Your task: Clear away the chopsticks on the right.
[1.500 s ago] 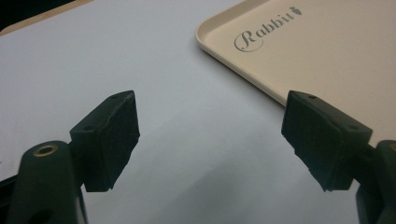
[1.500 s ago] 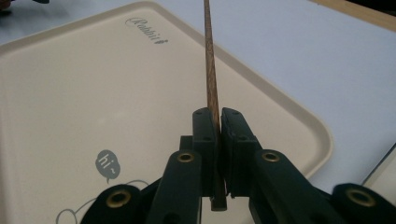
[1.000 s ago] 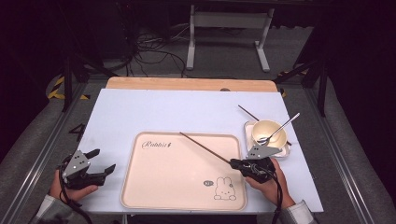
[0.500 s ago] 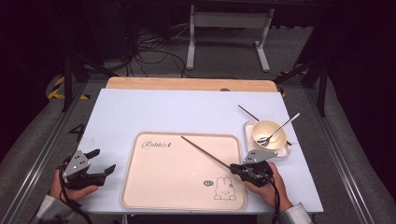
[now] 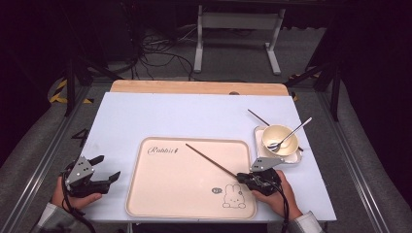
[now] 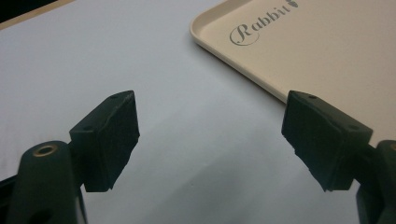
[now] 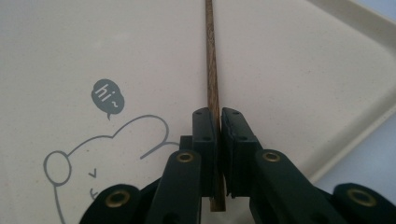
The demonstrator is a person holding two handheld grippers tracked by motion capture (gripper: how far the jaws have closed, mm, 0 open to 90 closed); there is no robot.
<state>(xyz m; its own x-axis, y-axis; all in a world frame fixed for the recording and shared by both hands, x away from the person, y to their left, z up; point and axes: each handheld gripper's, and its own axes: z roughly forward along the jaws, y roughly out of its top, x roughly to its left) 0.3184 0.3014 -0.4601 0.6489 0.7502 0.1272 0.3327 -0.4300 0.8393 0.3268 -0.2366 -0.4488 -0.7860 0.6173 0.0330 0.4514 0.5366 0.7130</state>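
My right gripper (image 5: 244,179) (image 7: 218,122) is shut on a brown wooden chopstick (image 5: 212,161) (image 7: 210,60), which slants up-left over the cream tray (image 5: 145,194) (image 7: 289,70) printed with a rabbit. The tray lies at the table's front middle. A second chopstick (image 5: 257,117) rests on the table behind a cream bowl (image 5: 279,138) that holds a metal spoon (image 5: 290,134). My left gripper (image 5: 106,168) (image 6: 210,140) hovers over the white table left of the tray, jaws wide open with nothing between them.
The bowl sits on a small white square dish (image 5: 296,158) at the right. The white tabletop (image 5: 170,116) has a wooden strip (image 5: 194,87) along its far edge. Beyond the table are cables and a metal stand (image 5: 238,29) on the floor.
The right gripper has shifted slightly toward the front with the chopstick, whose far tip has slid a little along the tray. The left gripper has stayed put.
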